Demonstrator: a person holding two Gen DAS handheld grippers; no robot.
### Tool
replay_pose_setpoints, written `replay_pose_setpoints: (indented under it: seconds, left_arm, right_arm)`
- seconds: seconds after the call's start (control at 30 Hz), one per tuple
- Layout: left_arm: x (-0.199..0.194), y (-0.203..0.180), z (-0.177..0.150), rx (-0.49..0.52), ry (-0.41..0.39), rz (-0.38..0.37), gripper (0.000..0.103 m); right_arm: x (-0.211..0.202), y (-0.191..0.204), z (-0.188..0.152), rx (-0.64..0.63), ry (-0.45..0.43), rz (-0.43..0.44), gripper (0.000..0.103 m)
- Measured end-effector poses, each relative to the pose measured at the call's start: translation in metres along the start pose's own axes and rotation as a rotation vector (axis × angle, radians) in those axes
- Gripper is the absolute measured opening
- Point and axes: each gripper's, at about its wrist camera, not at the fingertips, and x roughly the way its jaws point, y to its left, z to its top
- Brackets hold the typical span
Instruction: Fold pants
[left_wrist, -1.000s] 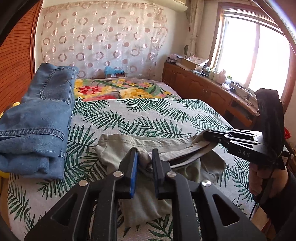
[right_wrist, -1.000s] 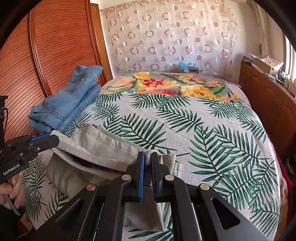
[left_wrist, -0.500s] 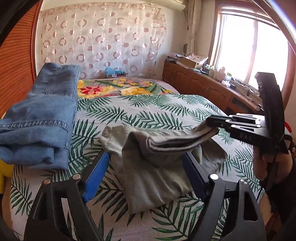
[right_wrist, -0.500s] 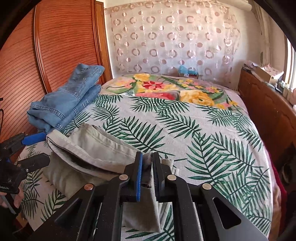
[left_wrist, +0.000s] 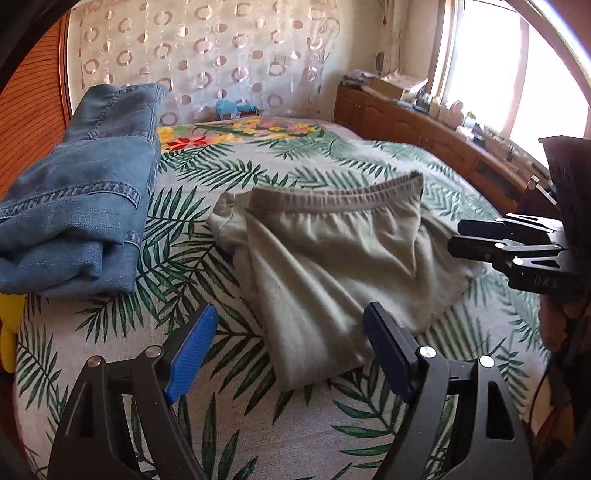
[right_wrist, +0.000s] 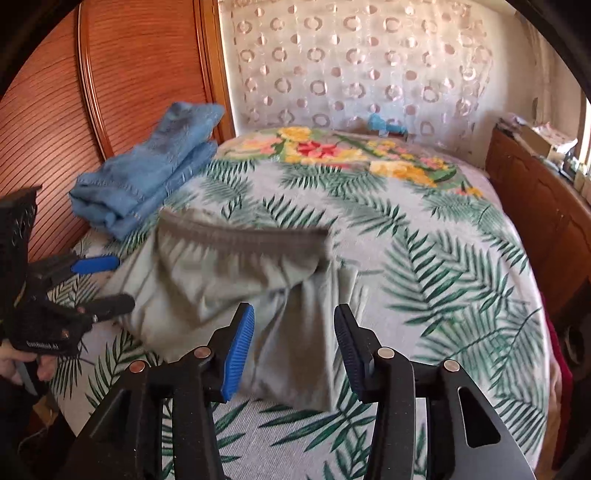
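Grey-green pants (left_wrist: 332, 258) lie folded on the bed, elastic waistband (left_wrist: 332, 197) on top at the far side; they also show in the right wrist view (right_wrist: 236, 291). My left gripper (left_wrist: 291, 350) is open and empty, just short of the pants' near edge. It also shows in the right wrist view (right_wrist: 107, 284). My right gripper (right_wrist: 293, 343) is open and empty over the pants' near right part. It also shows in the left wrist view (left_wrist: 456, 238) at the pants' right edge.
Folded blue jeans (left_wrist: 77, 195) lie at the left of the bed, also in the right wrist view (right_wrist: 147, 173). The palm-leaf bedspread (right_wrist: 424, 258) stretches right and far. A wooden cabinet (left_wrist: 424, 133) runs along the right; a wooden wardrobe (right_wrist: 110, 74) stands left.
Both grippers opened and let go of the pants. The lifted waistband fold has dropped flat onto the lower part. Both grippers pulled back a little.
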Motion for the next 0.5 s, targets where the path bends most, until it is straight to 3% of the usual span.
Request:
replay_pose_setpoints:
  seconds: [0.23, 0.5]
  left_arm:
    - [0.007, 0.001, -0.003, -0.001, 0.049, -0.009, 0.082]
    - [0.008, 0.002, -0.005, -0.002, 0.056, -0.009, 0.082]
  right_arm:
    - [0.022, 0.000, -0.006, 0.007, 0.074, -0.035, 0.047]
    - [0.023, 0.004, -0.012, -0.010, 0.055, -0.036, 0.057]
